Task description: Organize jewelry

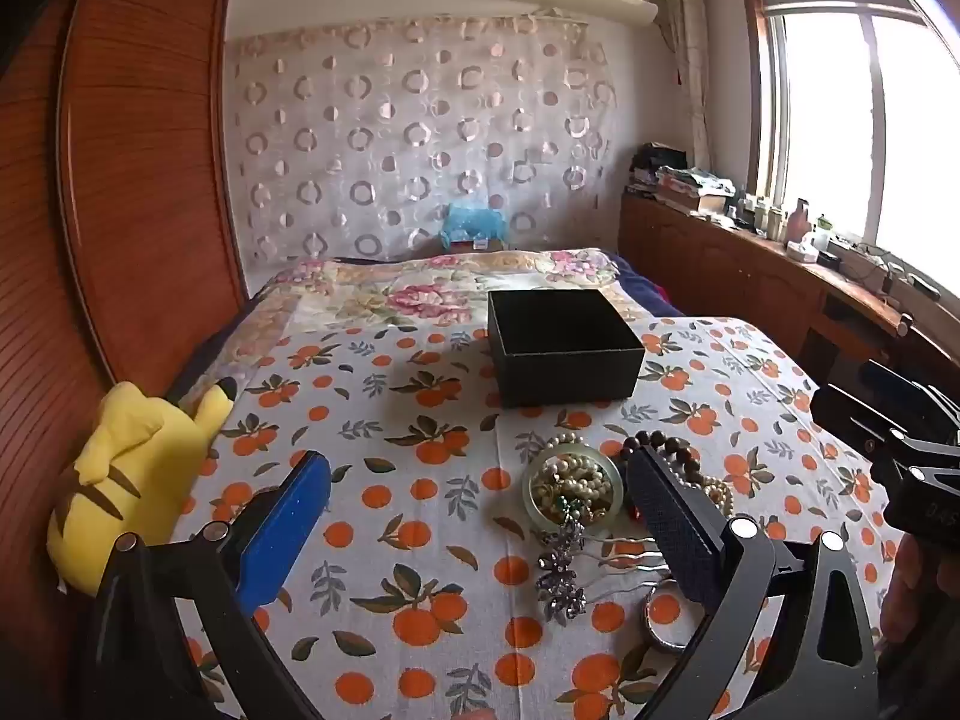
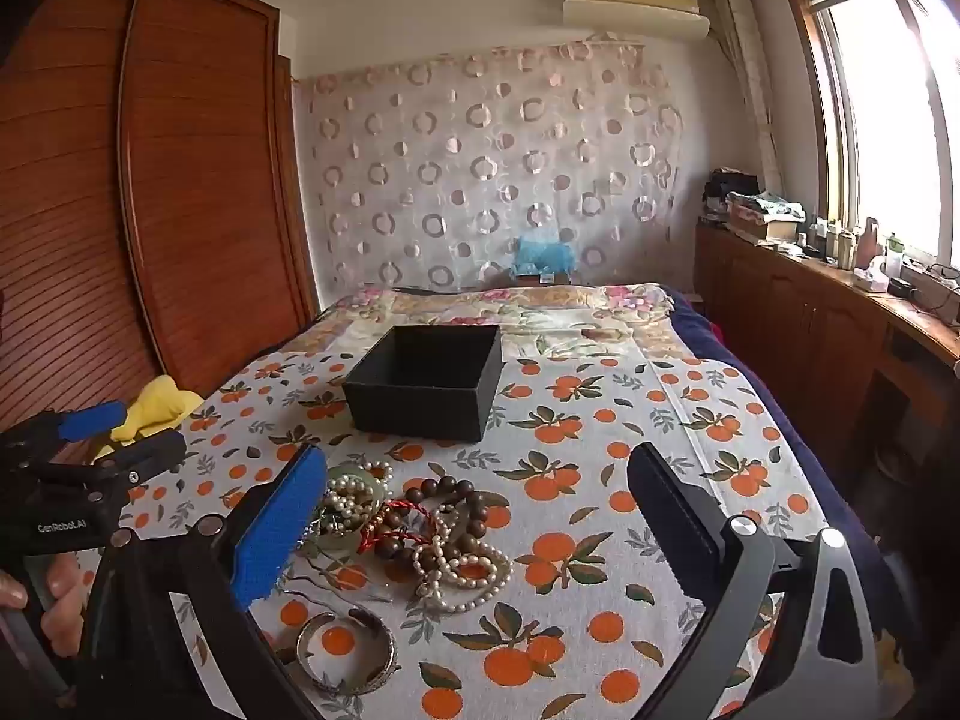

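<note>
**pearlgirl88:** ok so where's everything sitting? Using the black box [image 1: 563, 343] as my anchor here. It's open-topped, on the orange-print cloth [image 1: 384, 480] over the bed, and looks empty from the right wrist view [image 2: 427, 381].

**tongs_tim:** The whole jewelry heap is on the near side of the box, apart from it. There's a pale green bangle [image 1: 571, 492] lying flat with a pearl strand [image 1: 570, 480] piled inside its ring. Touching that, on the side away from the wardrobe, a dark wooden bead bracelet [image 2: 447, 516], a red braided cord [image 2: 401, 519] and a second pearl strand [image 2: 465, 570], all tangled together. Nearer still than the bangle: a silver flower hairpin [image 1: 561, 570] and a carved silver cuff [image 2: 348, 651] lying by itself on the cloth.

**pearlgirl88:** and the tongs?

**tongs_tim:** Both spread wide, nothing between the fingers. Left tongs [image 1: 480, 507] hover over the cloth with the black finger [image 1: 672, 516] just in front of the bead pile (it hides part of it). Right tongs [image 2: 474, 507] straddle the heap, blue finger [image 2: 276, 525] overlapping the bangle's edge in view – can't tell if it's touching.

**pearlgirl88:** that yellow thing?

**tongs_tim:** Yellow plush toy [image 1: 129, 480], far off toward the wardrobe side from the box, at the edge of the bed.
</note>
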Motion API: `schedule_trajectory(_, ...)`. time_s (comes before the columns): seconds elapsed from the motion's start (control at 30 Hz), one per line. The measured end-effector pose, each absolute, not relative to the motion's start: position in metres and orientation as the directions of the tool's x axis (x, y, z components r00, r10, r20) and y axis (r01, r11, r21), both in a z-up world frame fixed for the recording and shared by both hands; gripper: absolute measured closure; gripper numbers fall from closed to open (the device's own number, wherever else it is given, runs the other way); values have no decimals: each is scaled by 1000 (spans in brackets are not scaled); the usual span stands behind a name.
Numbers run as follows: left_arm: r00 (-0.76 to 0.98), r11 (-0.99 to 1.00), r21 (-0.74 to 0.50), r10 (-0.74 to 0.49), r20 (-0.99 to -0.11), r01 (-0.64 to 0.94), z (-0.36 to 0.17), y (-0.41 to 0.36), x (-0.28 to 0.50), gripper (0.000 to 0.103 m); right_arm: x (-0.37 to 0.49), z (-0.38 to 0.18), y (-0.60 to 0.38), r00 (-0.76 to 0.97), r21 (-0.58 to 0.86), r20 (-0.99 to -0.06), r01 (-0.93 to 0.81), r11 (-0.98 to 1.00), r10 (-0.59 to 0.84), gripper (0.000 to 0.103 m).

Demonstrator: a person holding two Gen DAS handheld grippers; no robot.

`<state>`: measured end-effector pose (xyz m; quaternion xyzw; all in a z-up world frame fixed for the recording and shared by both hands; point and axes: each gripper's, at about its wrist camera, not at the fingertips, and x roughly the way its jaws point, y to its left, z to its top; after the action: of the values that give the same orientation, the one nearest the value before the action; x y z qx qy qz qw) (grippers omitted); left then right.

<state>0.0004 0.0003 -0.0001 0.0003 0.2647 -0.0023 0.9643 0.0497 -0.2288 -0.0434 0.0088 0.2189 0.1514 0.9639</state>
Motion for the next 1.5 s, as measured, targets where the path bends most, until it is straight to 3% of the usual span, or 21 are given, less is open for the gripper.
schedule_trajectory(1.5,874,1000,1,4,-485,-5,10,4,-3,8,49,-42,-230,857,90,-420,-288,953,299,3)
